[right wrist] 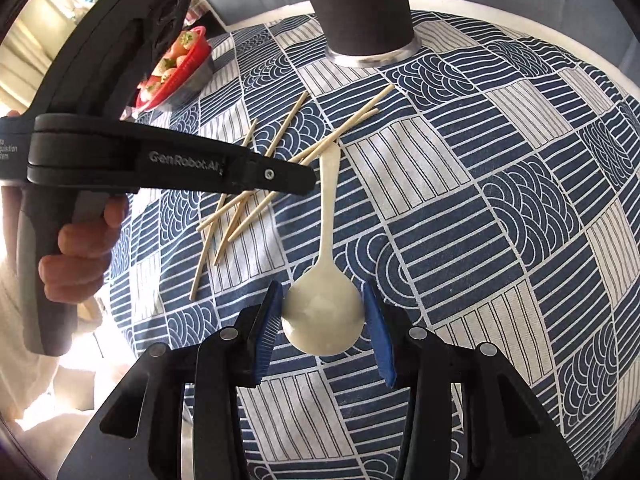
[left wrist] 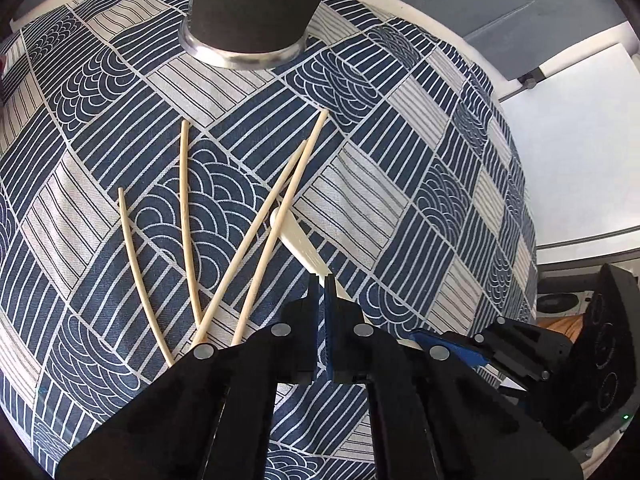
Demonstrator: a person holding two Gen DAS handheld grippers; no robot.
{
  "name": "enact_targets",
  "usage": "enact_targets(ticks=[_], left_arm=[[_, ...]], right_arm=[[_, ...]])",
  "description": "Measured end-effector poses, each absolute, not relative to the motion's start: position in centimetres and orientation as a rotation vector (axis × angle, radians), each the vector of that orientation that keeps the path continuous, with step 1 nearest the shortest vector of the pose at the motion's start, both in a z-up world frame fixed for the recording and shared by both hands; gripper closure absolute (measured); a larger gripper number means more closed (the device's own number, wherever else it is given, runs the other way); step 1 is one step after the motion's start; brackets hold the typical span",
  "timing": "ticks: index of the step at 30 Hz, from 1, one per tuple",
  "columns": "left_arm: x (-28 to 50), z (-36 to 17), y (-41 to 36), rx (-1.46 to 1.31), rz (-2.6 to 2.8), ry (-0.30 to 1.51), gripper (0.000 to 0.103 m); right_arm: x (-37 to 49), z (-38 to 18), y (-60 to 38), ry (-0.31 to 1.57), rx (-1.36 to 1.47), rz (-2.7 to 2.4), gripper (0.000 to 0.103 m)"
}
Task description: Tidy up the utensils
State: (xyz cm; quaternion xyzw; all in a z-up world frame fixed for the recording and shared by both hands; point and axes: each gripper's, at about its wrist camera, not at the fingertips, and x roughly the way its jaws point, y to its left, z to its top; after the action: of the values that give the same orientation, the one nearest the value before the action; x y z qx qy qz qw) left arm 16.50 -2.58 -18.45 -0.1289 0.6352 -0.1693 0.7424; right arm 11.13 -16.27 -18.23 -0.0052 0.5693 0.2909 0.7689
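Note:
A cream plastic spoon (right wrist: 326, 240) lies on the blue patterned cloth. Its bowl (right wrist: 322, 320) sits between the blue pads (right wrist: 268, 328) of my right gripper (right wrist: 321, 286), which is shut on it. My left gripper (left wrist: 323, 278) is shut on the spoon's handle (left wrist: 294, 236), and in the right wrist view it reaches in from the left (right wrist: 308, 182). Several wooden chopsticks (left wrist: 188, 220) lie fanned and crossed beside the handle (right wrist: 248, 200). A dark cup with a metal rim (left wrist: 248, 20) stands behind them (right wrist: 360, 12).
A red basket with food (right wrist: 176, 68) stands at the far left of the table. A person's hand (right wrist: 76, 256) holds the left gripper's grip. The patterned cloth (left wrist: 420, 140) covers a round white table whose edge (right wrist: 520, 16) curves behind the cup.

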Motion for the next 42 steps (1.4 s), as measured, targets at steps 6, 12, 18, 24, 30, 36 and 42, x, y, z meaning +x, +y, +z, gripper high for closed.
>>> enact_targets(ticks=[6, 12, 18, 24, 30, 36, 42], left_arm=[[16.2, -18.3, -1.9, -0.38, -0.388, 1.402, 0.085], [16.2, -20.4, -1.3, -0.552, -0.342, 1.442, 0.05], [16.1, -20.4, -2.0, -0.513, -0.364, 1.443, 0.084], [15.9, -17.7, -0.8, -0.551, -0.408, 1.369, 0.092], [16.3, -15.1, -0.5, -0.461, -0.394, 1.32, 0.092], [17.0, -12.2, 1.4, -0.424, -0.373, 1.273, 0.092], [18.2, -8.2, 3.0, -0.323, -0.345, 1.228, 0.098]], right_arm=[[10.9, -16.8, -17.1, 1.202, 0.045, 0.637, 0.064], [10.3, -16.7, -16.8, 1.199, 0.014, 0.643, 0.065], [9.6, -16.3, -17.1, 1.187, 0.029, 0.636, 0.064], [9.0, -16.1, -17.1, 1.175, 0.029, 0.658, 0.064], [9.4, -15.2, -16.0, 1.138, 0.005, 0.684, 0.065], [10.2, -12.6, -14.2, 1.061, -0.062, 0.704, 0.065], [12.0, -10.2, -13.3, 1.01, -0.084, 0.71, 0.064]])
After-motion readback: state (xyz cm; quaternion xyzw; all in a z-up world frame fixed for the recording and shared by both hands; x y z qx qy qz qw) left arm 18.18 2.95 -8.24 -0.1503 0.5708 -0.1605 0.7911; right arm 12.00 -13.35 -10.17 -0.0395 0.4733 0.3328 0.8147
